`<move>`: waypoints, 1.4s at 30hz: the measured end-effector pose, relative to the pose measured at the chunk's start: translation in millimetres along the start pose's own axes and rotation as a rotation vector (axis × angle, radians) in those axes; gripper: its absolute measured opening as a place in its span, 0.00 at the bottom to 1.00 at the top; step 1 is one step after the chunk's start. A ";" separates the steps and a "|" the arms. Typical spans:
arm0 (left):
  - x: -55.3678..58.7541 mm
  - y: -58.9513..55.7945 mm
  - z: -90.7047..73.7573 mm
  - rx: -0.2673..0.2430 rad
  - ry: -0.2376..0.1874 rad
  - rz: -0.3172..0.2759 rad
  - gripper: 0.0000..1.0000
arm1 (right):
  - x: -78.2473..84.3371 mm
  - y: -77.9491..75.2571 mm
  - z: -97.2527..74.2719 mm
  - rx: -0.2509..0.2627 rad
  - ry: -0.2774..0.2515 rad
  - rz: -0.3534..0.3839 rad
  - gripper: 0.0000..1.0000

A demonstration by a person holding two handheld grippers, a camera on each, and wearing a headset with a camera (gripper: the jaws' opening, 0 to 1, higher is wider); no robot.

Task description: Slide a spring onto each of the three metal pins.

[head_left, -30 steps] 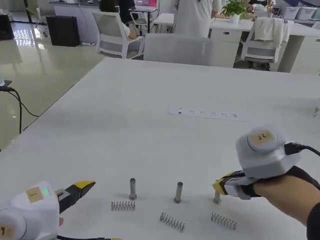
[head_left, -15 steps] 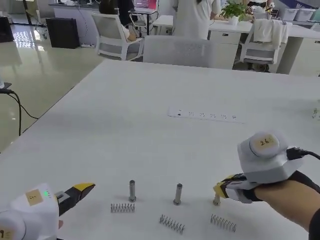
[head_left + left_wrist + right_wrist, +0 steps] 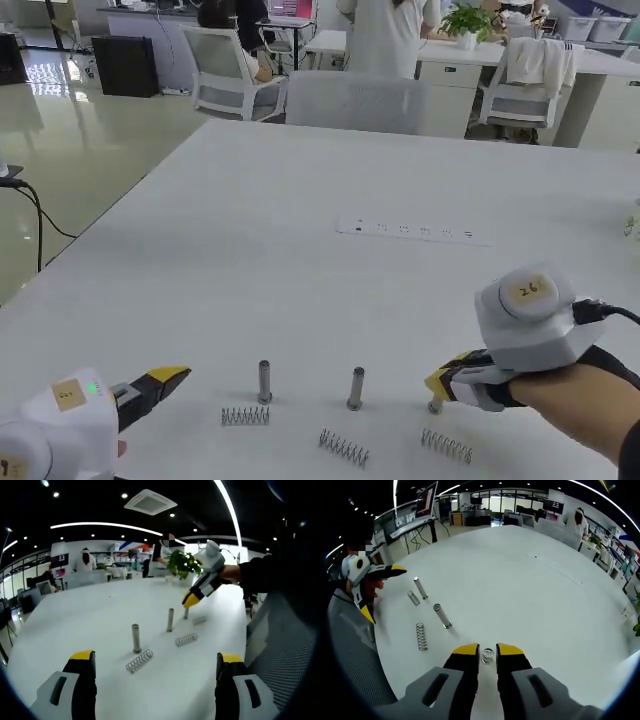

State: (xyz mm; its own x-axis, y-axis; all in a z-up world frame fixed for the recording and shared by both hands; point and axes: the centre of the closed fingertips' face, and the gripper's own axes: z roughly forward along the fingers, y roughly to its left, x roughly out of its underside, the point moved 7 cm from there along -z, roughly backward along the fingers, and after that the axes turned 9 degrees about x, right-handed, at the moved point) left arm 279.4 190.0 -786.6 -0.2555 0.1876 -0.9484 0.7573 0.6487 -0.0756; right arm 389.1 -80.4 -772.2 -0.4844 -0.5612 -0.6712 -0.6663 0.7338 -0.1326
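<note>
Well, none of the springs is on a pin yet, as far as I can see. The three pins stand upright in a row on the white table [image 3: 300, 200]: the left pin [image 3: 264, 381], the middle pin [image 3: 357, 387] and the right pin [image 3: 434, 404]. Each is bare from base to top. Just in front of each one a spring lies flat on its side: the left spring [image 3: 245, 415], the middle spring [image 3: 344, 447] and the right spring [image 3: 446, 446], none of them touched by either tool.

The right claw [image 3: 487, 650] has its jaws drawn close together, one on each side of the right pin's top. In the right gripper view I cannot tell whether they actually pinch it or only bracket it. The left claw [image 3: 156, 657] hangs low near the table edge with its jaws spread wide and nothing between them, off to the side of the left pin and its spring.

So I'd judge the job is barely begun, with all three springs left to pick up and thread.
</note>
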 end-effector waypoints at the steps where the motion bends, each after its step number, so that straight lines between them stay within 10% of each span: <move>1: -0.1 -0.1 0.0 0.000 0.000 0.000 0.98 | -0.1 0.0 -0.1 0.000 -0.002 -0.003 0.11; 42: -3.0 -0.3 0.7 0.000 -0.014 0.003 0.98 | 37.7 7.4 -25.7 -0.074 0.042 -0.067 0.18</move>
State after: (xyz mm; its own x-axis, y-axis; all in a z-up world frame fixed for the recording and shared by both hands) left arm 280.4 188.7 -784.0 -0.2448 0.1791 -0.9529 0.7579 0.6483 -0.0729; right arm 351.4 -106.0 -779.8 -0.4594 -0.6248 -0.6313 -0.7375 0.6644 -0.1210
